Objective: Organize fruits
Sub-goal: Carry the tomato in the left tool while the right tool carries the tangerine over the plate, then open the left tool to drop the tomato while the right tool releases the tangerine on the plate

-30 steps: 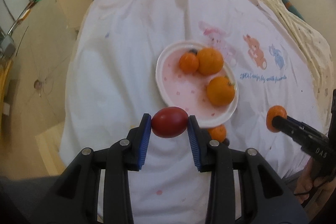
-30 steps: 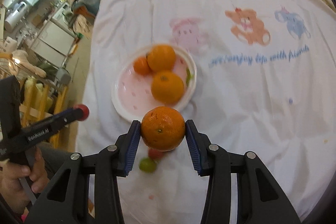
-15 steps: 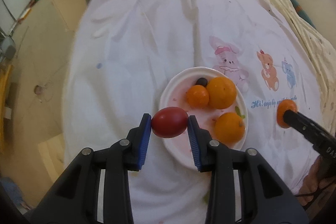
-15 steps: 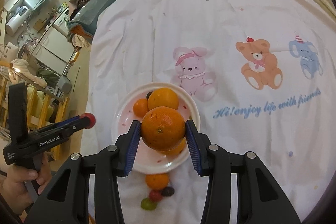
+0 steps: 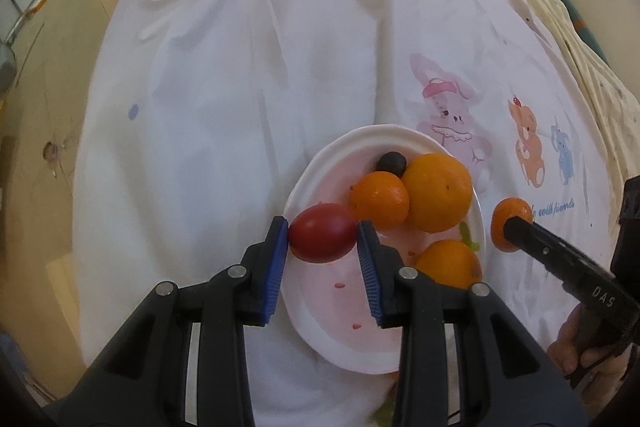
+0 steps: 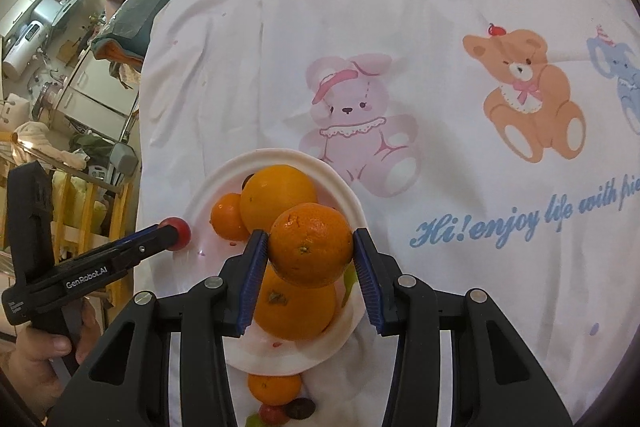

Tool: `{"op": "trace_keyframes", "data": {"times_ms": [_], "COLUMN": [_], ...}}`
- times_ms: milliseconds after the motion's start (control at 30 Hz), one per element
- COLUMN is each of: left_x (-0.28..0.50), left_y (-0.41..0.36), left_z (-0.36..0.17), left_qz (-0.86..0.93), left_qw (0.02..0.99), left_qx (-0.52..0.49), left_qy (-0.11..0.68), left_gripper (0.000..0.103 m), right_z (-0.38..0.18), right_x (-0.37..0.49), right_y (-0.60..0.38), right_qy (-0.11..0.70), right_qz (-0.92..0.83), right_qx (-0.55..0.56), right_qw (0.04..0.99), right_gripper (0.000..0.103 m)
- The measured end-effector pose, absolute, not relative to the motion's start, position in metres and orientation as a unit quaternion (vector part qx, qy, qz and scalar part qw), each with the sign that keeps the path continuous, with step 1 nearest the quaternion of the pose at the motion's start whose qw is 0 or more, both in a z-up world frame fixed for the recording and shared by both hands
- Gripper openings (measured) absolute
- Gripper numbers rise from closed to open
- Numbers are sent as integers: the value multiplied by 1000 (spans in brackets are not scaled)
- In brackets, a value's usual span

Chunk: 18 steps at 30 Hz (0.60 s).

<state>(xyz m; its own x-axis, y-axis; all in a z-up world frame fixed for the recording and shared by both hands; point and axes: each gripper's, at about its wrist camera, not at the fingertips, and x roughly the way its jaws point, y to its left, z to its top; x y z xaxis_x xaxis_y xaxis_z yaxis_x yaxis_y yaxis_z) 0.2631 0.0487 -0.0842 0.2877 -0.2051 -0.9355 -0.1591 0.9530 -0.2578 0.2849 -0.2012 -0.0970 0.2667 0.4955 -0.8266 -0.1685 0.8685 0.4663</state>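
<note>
Fruit was held in both grippers over the plate [image 5: 308,323], where a second earlier each had hung short of it, above the near cloth. The left gripper [image 5: 322,235] was clenched on a red tomato [image 5: 323,233], which had come from outside the near rim to just above the plate's left edge. The right gripper [image 6: 310,244] was clamped on an orange [image 6: 311,244] that now covered part of the fruit already lying in the plate, having earlier hung in front of its near rim. Three oranges and a small dark fruit [image 5: 392,163] lay together in the plate, toward its right and far side, leaving its pink left and near floor bare. A few loose pieces [image 6: 276,387] were left on the white printed sheet [image 6: 440,27] just off the near rim. By this reading both loads were nearly in place to be set down, the tomato with free space below it, the orange crowded above others and likely to roll if let go there.
</note>
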Motion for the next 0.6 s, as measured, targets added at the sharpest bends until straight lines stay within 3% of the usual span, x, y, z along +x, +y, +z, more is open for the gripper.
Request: {"op": "trace_keyframes", "data": {"times_ms": [600], "left_x": [266], "left_y": [42], "left_z": [-90], "left_qz": [-18], "left_qw": [787], "left_qx": [-174], "left_qy": [591], "left_gripper": [32], "right_z": [-119], "right_x": [288], "right_y": [-195], "right_qy": [581], "right_qz": [211], "right_qx": [143], "right_qw": [773], "right_gripper": [48]}}
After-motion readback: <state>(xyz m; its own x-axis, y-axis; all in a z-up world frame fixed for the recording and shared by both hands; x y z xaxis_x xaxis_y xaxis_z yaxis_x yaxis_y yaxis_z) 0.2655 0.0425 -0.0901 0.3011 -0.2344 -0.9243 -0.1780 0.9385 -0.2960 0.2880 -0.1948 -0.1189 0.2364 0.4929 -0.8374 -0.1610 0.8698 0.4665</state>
